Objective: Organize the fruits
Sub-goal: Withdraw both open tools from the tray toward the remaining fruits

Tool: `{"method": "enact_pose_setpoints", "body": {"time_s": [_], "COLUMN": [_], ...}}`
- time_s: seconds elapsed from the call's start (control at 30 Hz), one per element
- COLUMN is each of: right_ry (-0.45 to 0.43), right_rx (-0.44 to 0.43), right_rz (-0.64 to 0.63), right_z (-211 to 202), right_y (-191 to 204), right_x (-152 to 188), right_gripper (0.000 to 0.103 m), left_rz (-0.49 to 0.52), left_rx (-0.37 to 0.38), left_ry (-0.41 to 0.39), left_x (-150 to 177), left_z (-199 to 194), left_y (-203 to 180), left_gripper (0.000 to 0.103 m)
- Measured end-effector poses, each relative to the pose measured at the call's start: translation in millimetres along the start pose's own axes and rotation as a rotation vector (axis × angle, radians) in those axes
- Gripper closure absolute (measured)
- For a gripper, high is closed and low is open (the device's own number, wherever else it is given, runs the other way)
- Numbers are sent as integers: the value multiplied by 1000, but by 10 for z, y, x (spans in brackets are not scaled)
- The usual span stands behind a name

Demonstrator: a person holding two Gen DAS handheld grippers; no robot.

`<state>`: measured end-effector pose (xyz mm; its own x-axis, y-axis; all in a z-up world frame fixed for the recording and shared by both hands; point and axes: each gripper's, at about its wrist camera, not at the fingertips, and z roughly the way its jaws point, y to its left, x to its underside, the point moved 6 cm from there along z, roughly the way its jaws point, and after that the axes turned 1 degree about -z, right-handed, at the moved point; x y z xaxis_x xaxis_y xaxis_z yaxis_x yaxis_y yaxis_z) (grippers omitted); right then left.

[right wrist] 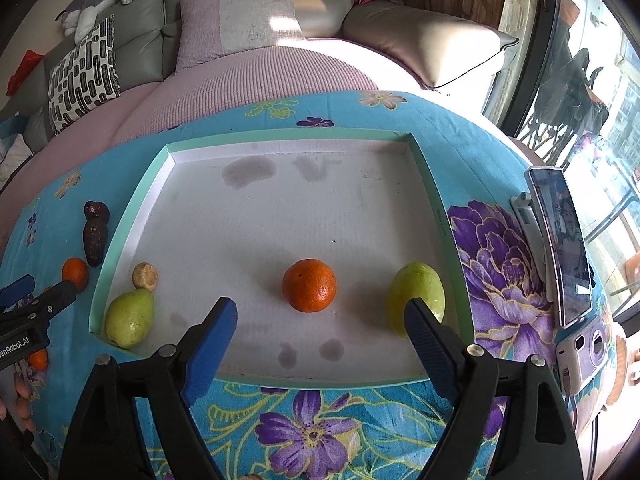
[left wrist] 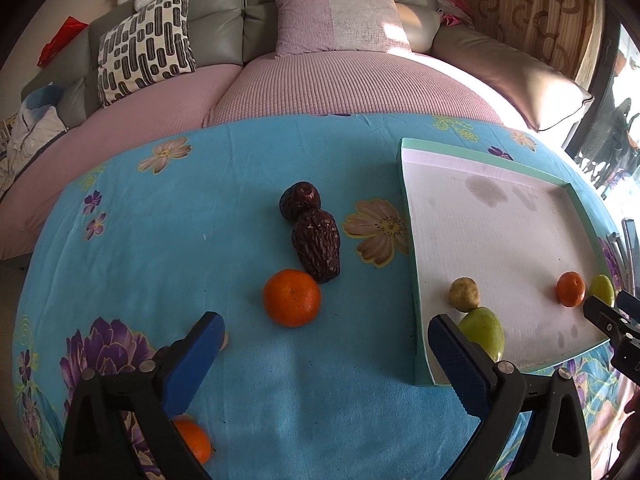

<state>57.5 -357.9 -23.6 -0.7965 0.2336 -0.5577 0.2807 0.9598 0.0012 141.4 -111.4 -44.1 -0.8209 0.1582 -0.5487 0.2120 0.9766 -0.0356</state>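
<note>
On the blue flowered cloth, an orange (left wrist: 292, 298) lies just ahead of my open left gripper (left wrist: 324, 336), with two dark wrinkled dates (left wrist: 316, 246) behind it. Another orange (left wrist: 194, 440) peeks out under the left finger. The white tray (right wrist: 280, 200) with a green rim holds an orange (right wrist: 309, 285), two green guavas (right wrist: 416, 294) (right wrist: 130, 318) and a small yellowish-brown fruit (right wrist: 145, 277). My right gripper (right wrist: 320, 320) hangs open and empty over the tray's near edge, the orange straight ahead of it. In the left wrist view the tray (left wrist: 480, 240) sits to the right.
A phone on a stand (right wrist: 560, 248) and a small camera (right wrist: 580, 354) stand right of the tray. A sofa with cushions (left wrist: 340, 16) lies beyond the table's far edge. A window is at the far right.
</note>
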Motion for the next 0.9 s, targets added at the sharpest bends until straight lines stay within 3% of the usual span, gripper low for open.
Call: {"method": "enact_pose_setpoints", "body": {"time_s": [0.13,0.9], "right_ry": [-6,-53], "right_rx": [2,-6], "right_rz": [-4,-17], "right_z": [5,-15], "right_y": [9,91], "right_x": [4,-35], "right_gripper": [11,10], "left_rz": [-30,-86], "left_rx": [-3,10], "left_ry": [1,-27], "left_x": [10,7], "left_z": [29,-69], "left_y": [81,301], "left_gripper": [0,0]}}
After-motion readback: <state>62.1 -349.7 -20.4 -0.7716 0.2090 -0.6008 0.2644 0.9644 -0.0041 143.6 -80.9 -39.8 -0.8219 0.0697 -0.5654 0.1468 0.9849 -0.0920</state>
